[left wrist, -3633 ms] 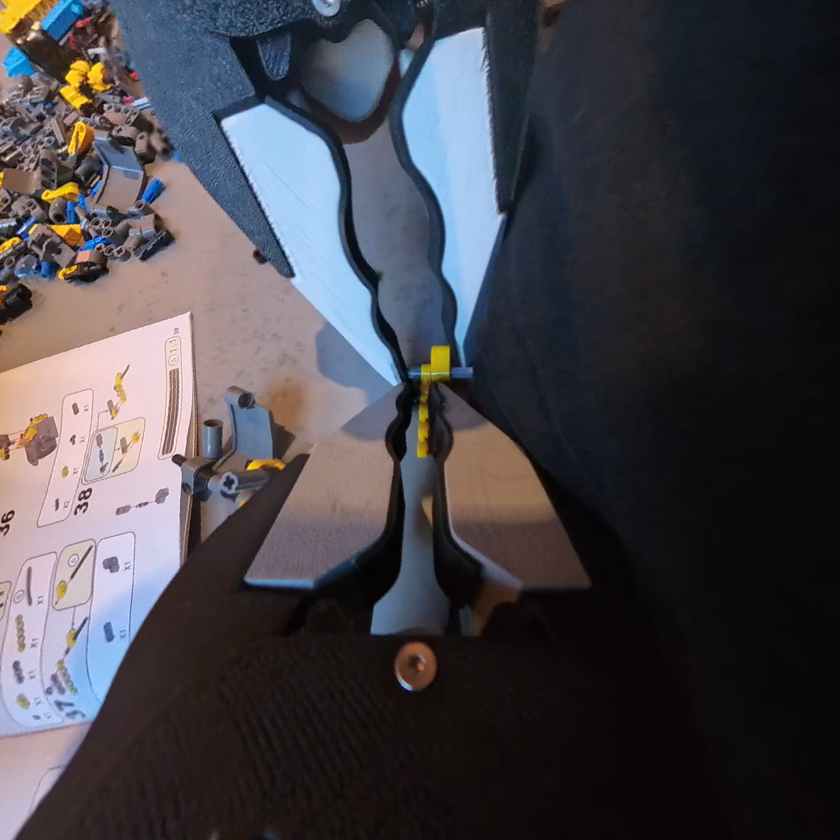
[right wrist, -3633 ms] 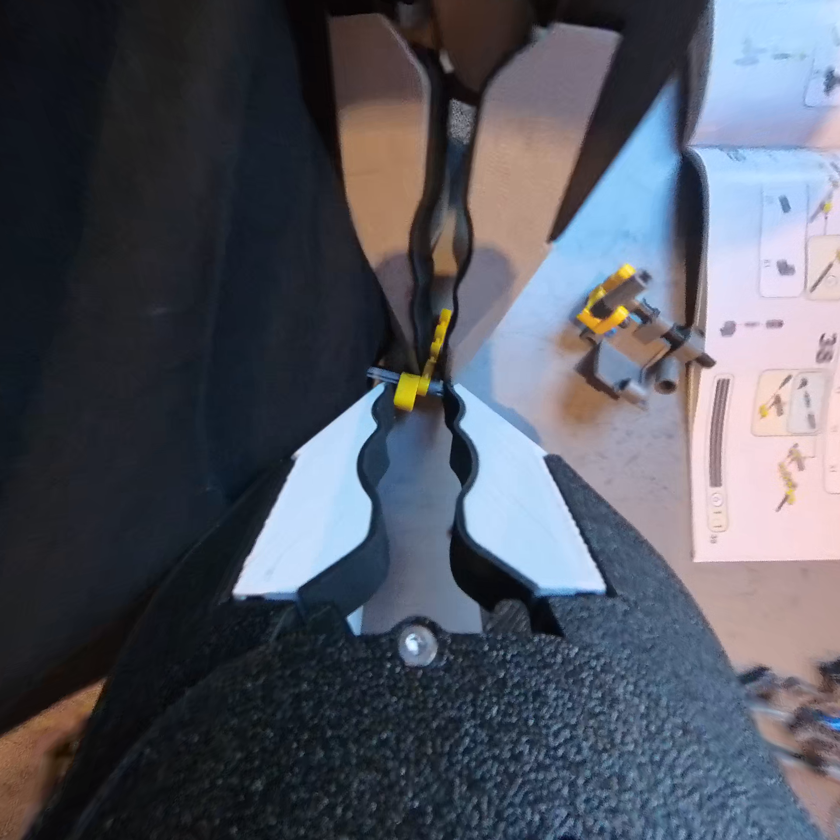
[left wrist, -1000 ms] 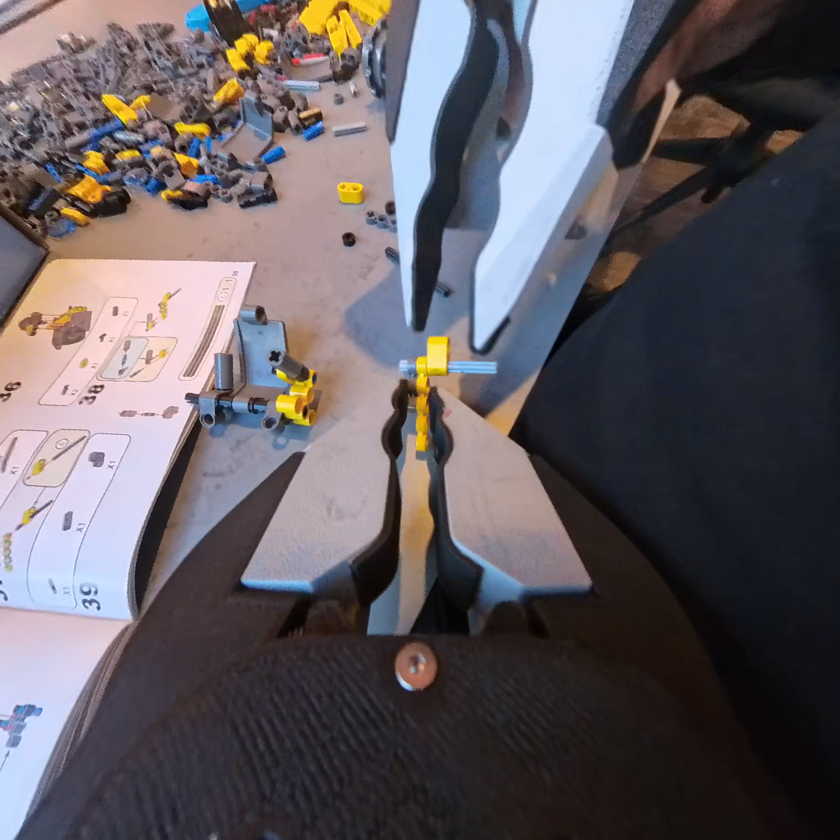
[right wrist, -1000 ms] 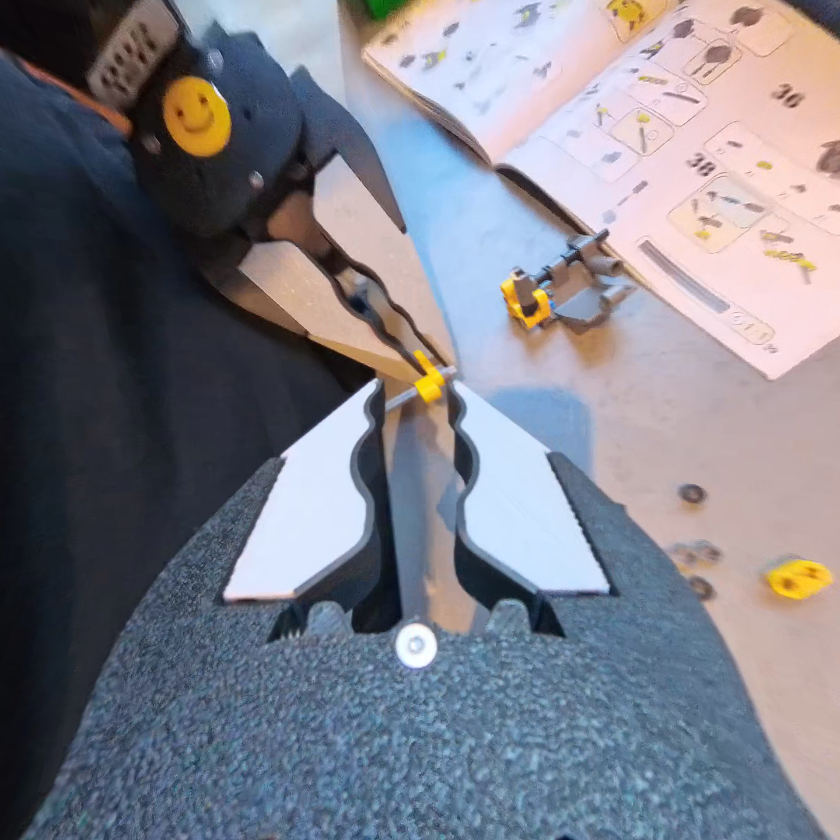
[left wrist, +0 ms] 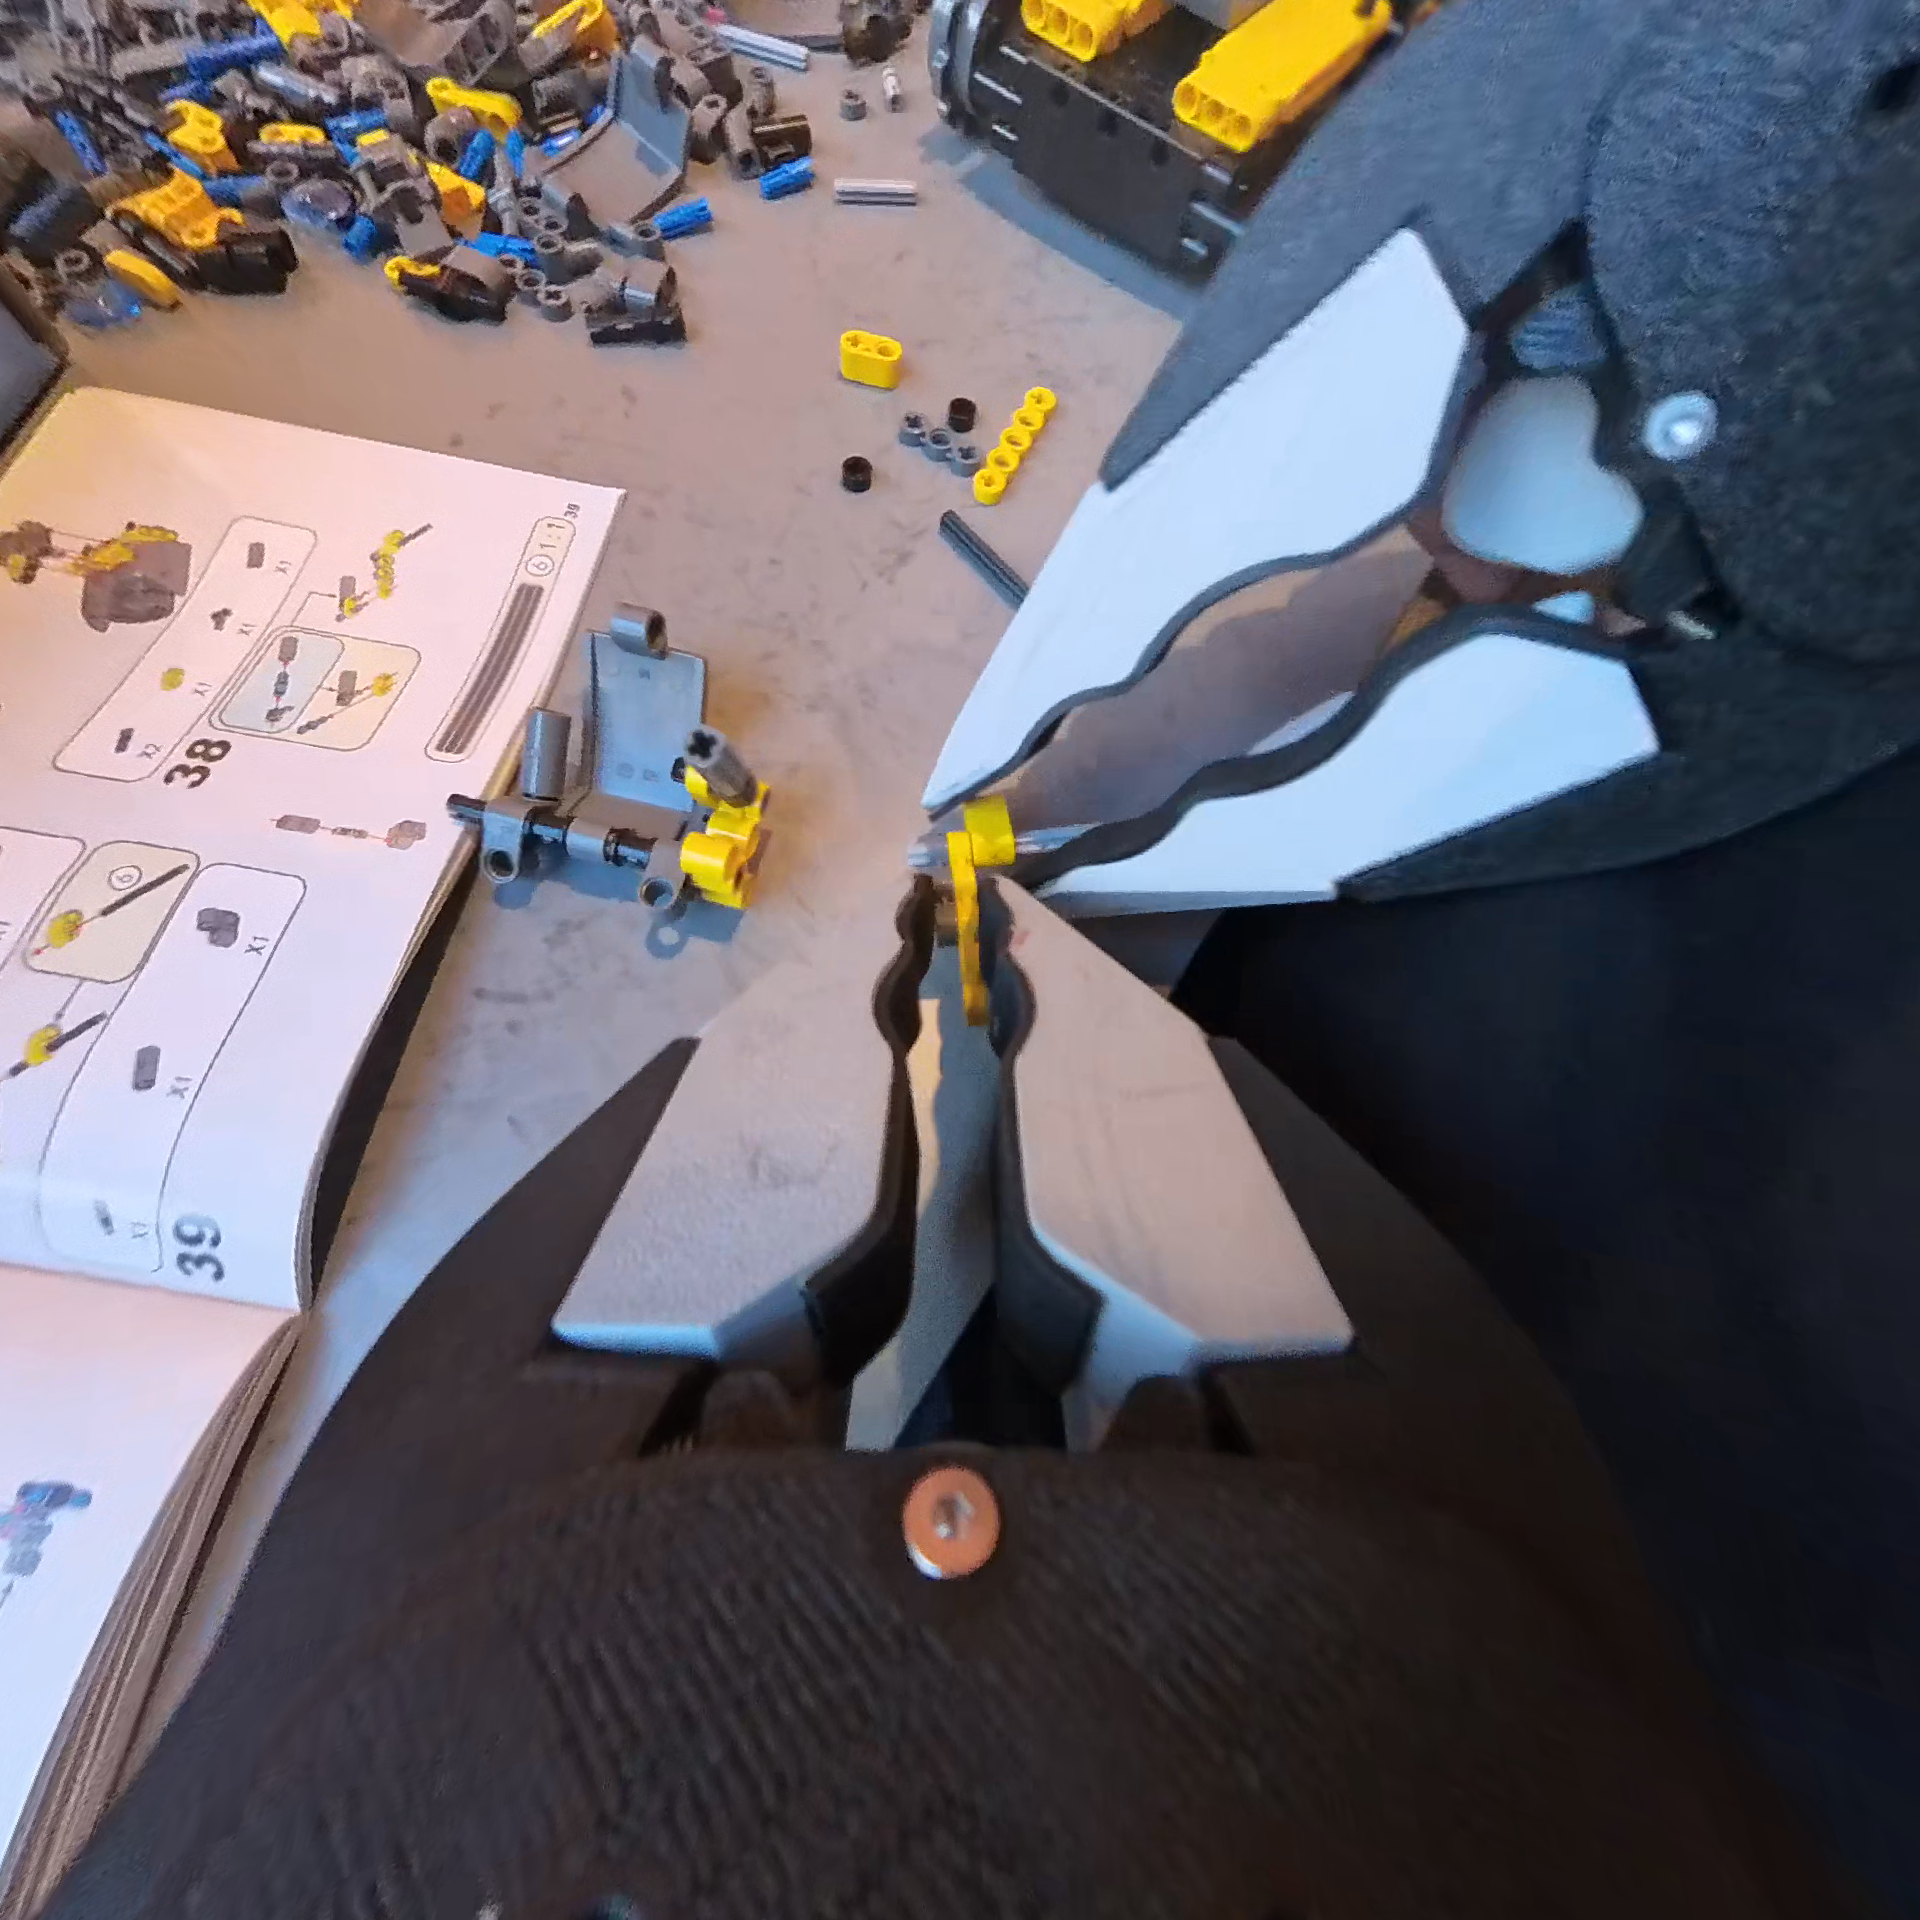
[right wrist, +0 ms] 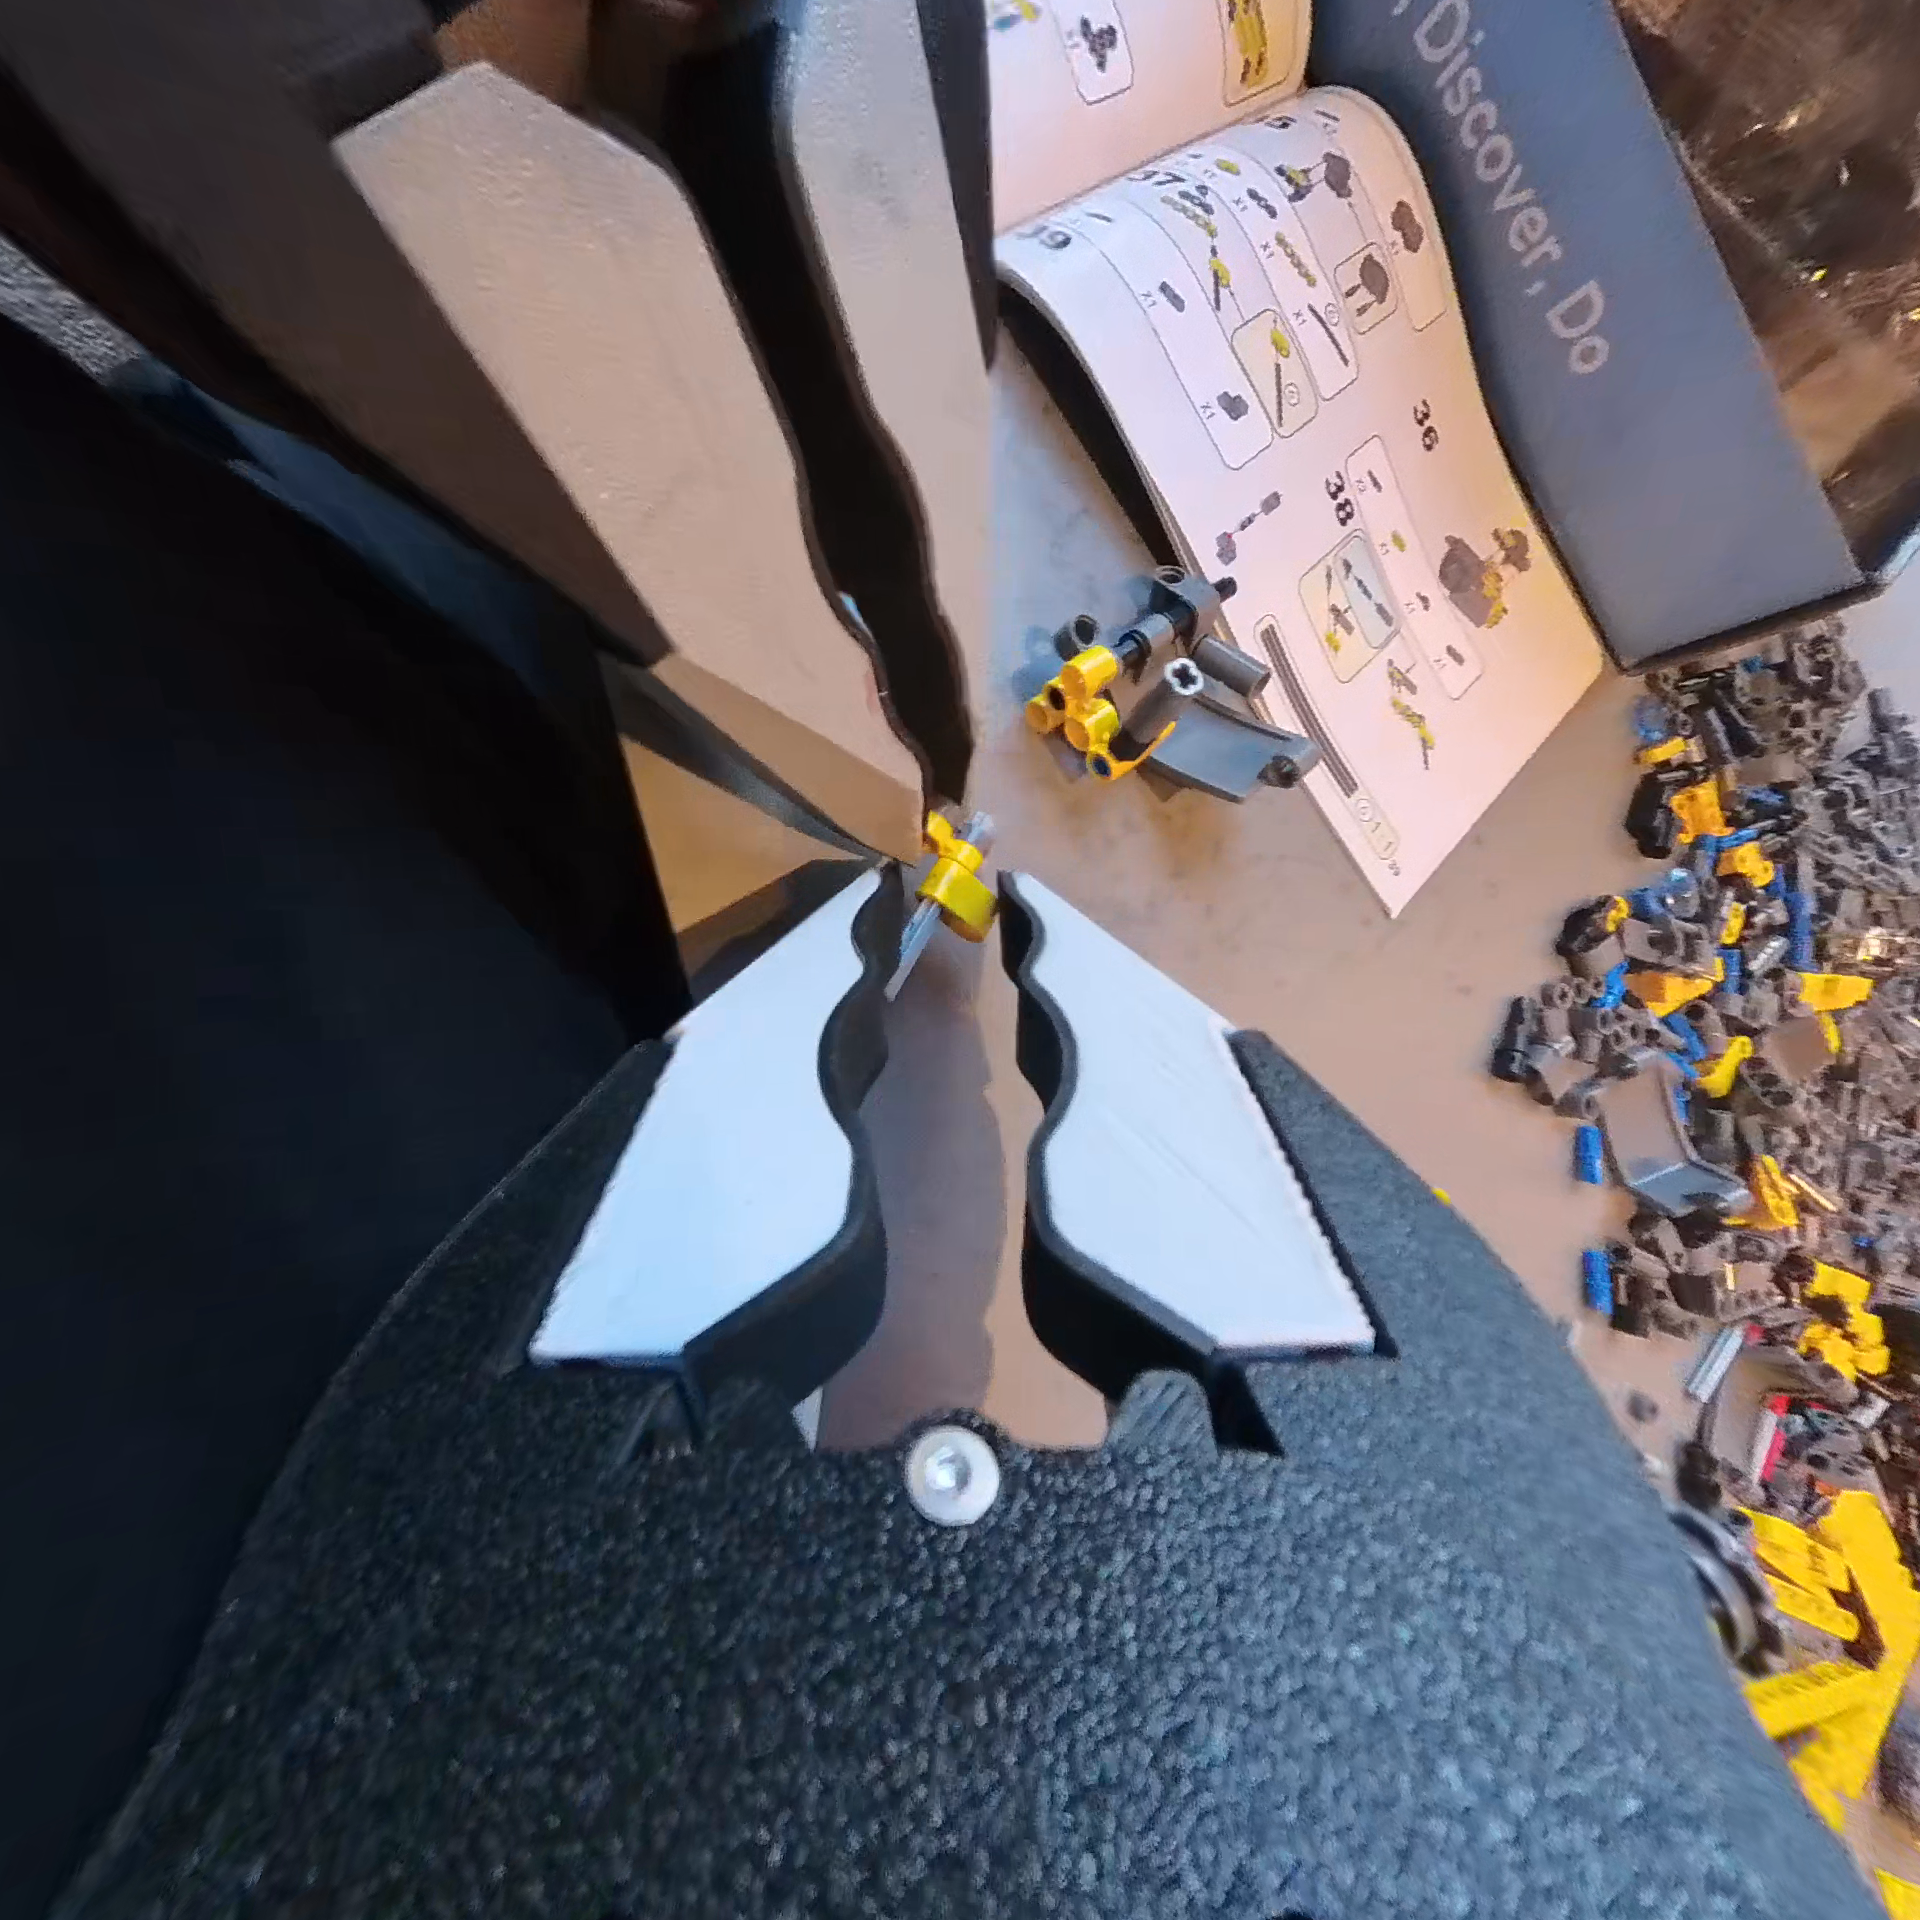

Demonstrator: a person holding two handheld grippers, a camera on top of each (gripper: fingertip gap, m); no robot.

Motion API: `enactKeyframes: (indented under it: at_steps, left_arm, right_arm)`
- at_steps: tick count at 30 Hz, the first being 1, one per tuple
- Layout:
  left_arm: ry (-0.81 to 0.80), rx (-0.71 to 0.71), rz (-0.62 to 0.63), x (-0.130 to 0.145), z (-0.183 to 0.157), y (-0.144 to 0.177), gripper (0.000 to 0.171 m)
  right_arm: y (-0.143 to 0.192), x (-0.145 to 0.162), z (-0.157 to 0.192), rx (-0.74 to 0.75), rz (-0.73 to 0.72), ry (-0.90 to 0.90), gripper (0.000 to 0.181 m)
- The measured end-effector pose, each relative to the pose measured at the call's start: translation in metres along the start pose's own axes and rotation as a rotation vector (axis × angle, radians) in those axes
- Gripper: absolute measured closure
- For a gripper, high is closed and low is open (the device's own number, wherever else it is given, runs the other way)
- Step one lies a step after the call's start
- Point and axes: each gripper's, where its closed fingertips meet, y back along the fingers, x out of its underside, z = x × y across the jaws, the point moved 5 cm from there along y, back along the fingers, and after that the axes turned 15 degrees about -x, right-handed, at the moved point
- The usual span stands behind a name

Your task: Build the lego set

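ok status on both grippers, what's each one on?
Left gripper shut on yellow beam. Right gripper open, tips around the grey axle through the beam's end. Small grey-yellow assembly on table beside open instruction booklet; nothing between.

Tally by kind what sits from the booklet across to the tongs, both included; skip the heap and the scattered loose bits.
Tongs: 2, the left tongs and the right tongs
Booklet: 1
Grey and yellow part-built piece beside the booklet: 1
Yellow piece with a grey pin, pinched in the left tongs: 1
Total: 5
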Motion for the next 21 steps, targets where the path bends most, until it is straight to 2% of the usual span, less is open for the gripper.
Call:
enactKeyframes:
  at_steps: [3, 5, 8, 12, 14, 17, 21]
  left_arm:
    - [-0.111, -0.067, -0.064, 0.005, -0.004, 0.005, 0.165]
    - [-0.191, -0.109, -0.118, 0.006, -0.004, 0.009, 0.165]
    - [-0.177, -0.118, -0.202, 0.004, -0.004, 0.017, 0.165]
    - [-0.248, -0.182, -0.343, -0.004, -0.003, 0.031, 0.166]
    - [-0.293, -0.188, -0.366, -0.003, -0.004, 0.029, 0.166]
    - [-0.136, -0.096, -0.329, -0.004, -0.001, 0.023, 0.164]
    - [0.105, 0.066, -0.169, -0.010, 0.005, 0.018, 0.163]
  right_arm:
    - [-0.002, -0.001, 0.002, -0.042, -0.021, -0.036, 0.165]
    - [-0.002, -0.002, 0.002, -0.115, -0.107, -0.136, 0.165]
    - [0.004, -0.004, -0.001, -0.258, -0.258, -0.311, 0.165]
    - [0.016, -0.011, -0.008, -0.438, -0.424, -0.462, 0.164]
    - [0.015, -0.007, -0.010, -0.526, -0.454, -0.524, 0.164]
    - [0.016, -0.004, -0.010, -0.476, -0.435, -0.451, 0.164]
    - [0.020, -0.006, -0.009, -0.293, -0.342, -0.222, 0.164]
